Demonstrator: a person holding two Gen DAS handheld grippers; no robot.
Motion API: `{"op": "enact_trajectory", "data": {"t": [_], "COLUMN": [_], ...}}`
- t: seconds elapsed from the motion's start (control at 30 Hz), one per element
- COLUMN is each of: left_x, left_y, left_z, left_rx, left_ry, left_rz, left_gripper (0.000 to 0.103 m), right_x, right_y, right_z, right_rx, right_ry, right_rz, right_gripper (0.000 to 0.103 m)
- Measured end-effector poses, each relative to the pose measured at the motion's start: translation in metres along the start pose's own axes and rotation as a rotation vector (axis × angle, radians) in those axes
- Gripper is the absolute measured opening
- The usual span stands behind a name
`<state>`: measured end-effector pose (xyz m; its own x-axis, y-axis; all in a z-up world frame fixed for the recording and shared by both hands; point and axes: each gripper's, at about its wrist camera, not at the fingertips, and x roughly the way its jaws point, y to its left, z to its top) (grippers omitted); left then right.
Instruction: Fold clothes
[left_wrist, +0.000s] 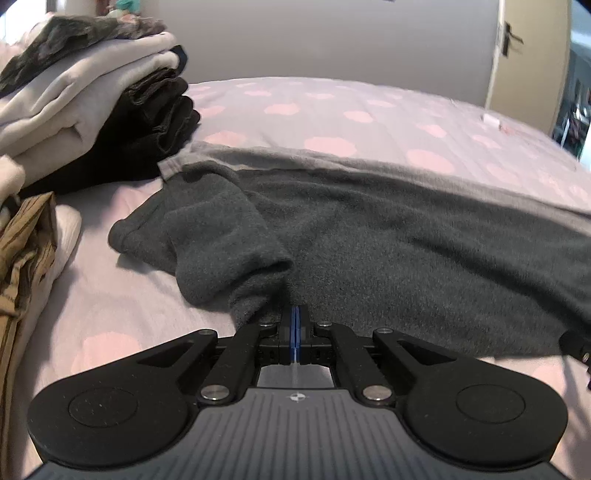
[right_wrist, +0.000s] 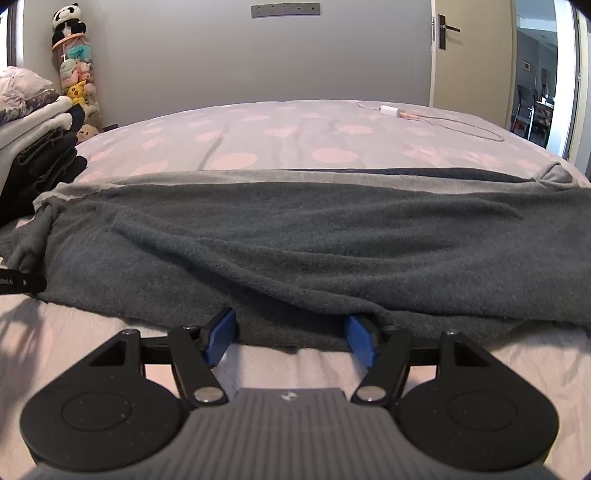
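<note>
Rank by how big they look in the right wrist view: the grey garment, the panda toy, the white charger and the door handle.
1. Grey garment, by far the largest.
2. Panda toy.
3. Door handle and white charger look about alike; both are far off, so I won't rank them.

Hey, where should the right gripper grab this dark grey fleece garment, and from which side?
Take the near hem of the dark grey garment, coming in low from the bed's front edge. That edge lies flat, right between the open right gripper fingers.
</note>
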<state>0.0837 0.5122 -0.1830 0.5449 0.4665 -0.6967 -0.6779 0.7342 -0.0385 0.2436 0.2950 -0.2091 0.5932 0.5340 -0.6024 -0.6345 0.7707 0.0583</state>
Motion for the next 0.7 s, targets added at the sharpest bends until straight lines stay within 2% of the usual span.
{"op": "enact_trajectory", "data": {"t": [0.03, 0.07, 0.13, 0.2, 0.27, 0.33, 0.43, 0.5, 0.6, 0.7], "left_x": [-0.003, -0.006, -0.011, -0.009, -0.008, -0.006, -0.001, 0.008, 0.014, 0.019], "left_y": [0.003, 0.007, 0.016, 0.033, 0.05, 0.066, 0.09, 0.1, 0.098, 0.09], "left_z": [0.0, 0.001, 0.003, 0.005, 0.006, 0.008, 0.008, 0.003, 0.004, 0.004], "left_rx": [-0.021, -0.039, -0.09, -0.186, -0.283, -0.38, -0.52, -0.588, -0.58, -0.554], "left_ry": [-0.012, -0.03, -0.056, -0.051, -0.047, -0.041, -0.03, -0.022, -0.043, -0.042], "left_rz": [-0.002, -0.002, -0.003, -0.003, -0.004, -0.005, -0.014, -0.049, -0.091, -0.133], "left_gripper": [0.011, 0.024, 0.034, 0.036, 0.053, 0.058, 0.058, 0.055, 0.054, 0.037], "right_x": [0.0, 0.0, 0.001, 0.001, 0.001, 0.0, 0.0, -0.001, -0.001, 0.001], "right_y": [0.0, -0.001, -0.001, -0.002, -0.002, -0.004, -0.004, -0.002, 0.0, 0.0], "right_z": [0.0, 0.001, 0.001, 0.002, 0.002, 0.003, 0.003, 0.004, 0.004, 0.006], "right_rx": [0.002, 0.004, 0.007, 0.011, 0.016, 0.028, 0.039, 0.036, 0.026, 0.023], "right_ry": [0.001, 0.001, 0.003, 0.004, 0.006, 0.008, 0.005, -0.002, -0.012, -0.008], "right_rz": [0.002, 0.004, 0.009, 0.013, 0.017, 0.023, 0.024, 0.018, 0.009, 0.003], "right_gripper": [0.069, 0.069, 0.069, 0.07, 0.07, 0.07, 0.07, 0.07, 0.07, 0.069]}}
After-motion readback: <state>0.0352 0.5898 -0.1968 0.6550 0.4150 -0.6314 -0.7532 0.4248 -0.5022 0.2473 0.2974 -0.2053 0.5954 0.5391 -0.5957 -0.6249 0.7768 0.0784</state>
